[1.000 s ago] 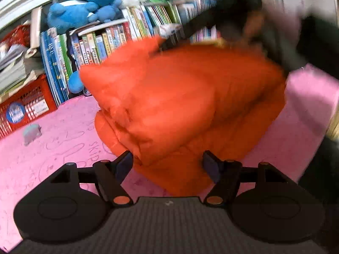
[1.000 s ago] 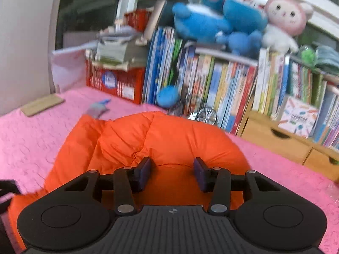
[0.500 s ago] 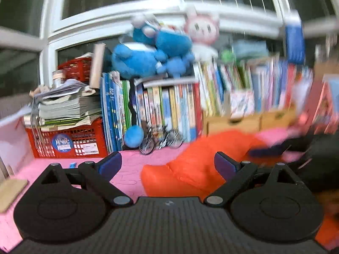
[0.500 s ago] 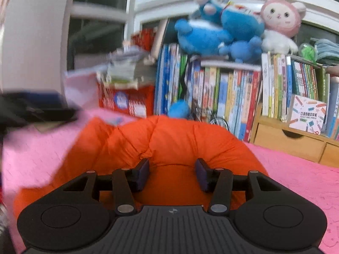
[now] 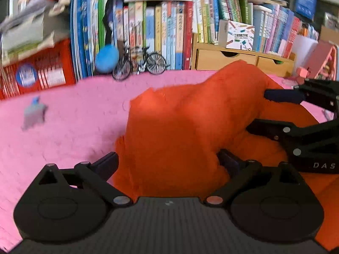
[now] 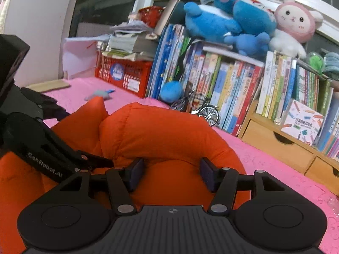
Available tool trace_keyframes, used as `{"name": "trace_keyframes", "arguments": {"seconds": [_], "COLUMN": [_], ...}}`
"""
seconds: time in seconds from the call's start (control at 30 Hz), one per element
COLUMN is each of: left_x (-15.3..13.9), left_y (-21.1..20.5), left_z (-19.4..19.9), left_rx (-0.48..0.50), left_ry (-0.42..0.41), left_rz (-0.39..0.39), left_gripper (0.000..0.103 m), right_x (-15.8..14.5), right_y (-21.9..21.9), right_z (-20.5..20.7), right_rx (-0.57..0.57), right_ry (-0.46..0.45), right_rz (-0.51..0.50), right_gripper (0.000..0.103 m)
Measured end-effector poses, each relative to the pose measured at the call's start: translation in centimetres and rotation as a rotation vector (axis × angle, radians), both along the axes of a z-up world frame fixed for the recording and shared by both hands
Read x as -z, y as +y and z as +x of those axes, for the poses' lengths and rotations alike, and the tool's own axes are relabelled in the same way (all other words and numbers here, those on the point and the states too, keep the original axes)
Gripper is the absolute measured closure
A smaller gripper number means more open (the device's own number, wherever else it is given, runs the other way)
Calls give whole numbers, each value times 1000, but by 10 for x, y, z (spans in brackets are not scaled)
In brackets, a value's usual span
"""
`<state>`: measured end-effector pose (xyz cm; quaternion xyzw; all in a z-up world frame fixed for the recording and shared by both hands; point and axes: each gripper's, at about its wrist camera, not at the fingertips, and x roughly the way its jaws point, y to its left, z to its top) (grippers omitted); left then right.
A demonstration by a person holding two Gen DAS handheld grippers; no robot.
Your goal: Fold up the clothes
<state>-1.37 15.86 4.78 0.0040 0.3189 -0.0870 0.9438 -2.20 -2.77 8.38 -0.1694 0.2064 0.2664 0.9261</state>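
Orange and puffy, the padded jacket (image 5: pixel 180 122) sits bunched in a rounded heap on the pink mat (image 5: pixel 63 127), no longer lifted and draped as it was a second ago, when it filled the left wrist view. It now lies low at 3 o'clock from the mat's middle in that view. Its quilted bulk is doubled over on itself, one corner poking up at 10 o'clock in the right wrist view.

Both tools have just been opening. The left gripper (image 5: pixel 167 160) is spread wide, its pads flanking a fold of cloth without pinching it, so it has released. The right gripper (image 6: pixel 171 174) is part-open with the roll of jacket (image 6: pixel 165 135) between the pads; I judge it has let go too, as neither pad dents the cloth. To my eye, one fold has been laid down, and the heap still needs flattening.

Behind, at 12 o'clock, stand the books (image 5: pixel 161 27), a toy bicycle (image 5: pixel 139 63) and a red crate (image 6: pixel 125 76).
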Motion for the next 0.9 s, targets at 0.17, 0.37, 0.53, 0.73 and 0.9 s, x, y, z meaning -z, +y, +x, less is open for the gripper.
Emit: {"name": "trace_keyframes", "arguments": {"seconds": [0.17,0.37,0.53,0.73,0.9], "left_x": [9,15,18,12,-36], "left_y": [-1,2,1,7,7], "left_z": [-1,3,2,3,-10], "left_rx": [-5,-18,-26,-28,-64], "left_ry": [-9,-10,-23,3,-96], "left_rz": [-3,-38,-40,-70,16], "left_gripper": [0,0,0,0,8], "right_x": [13,22,26,27,25], "right_y": [4,4,2,5,5], "right_z": [4,10,13,12,7], "right_rx": [4,12,26,44,59], "right_ry": [13,45,66,63,41], "right_rz": [-24,-12,-3,-8,9], "right_gripper": [42,42,42,42,42]}}
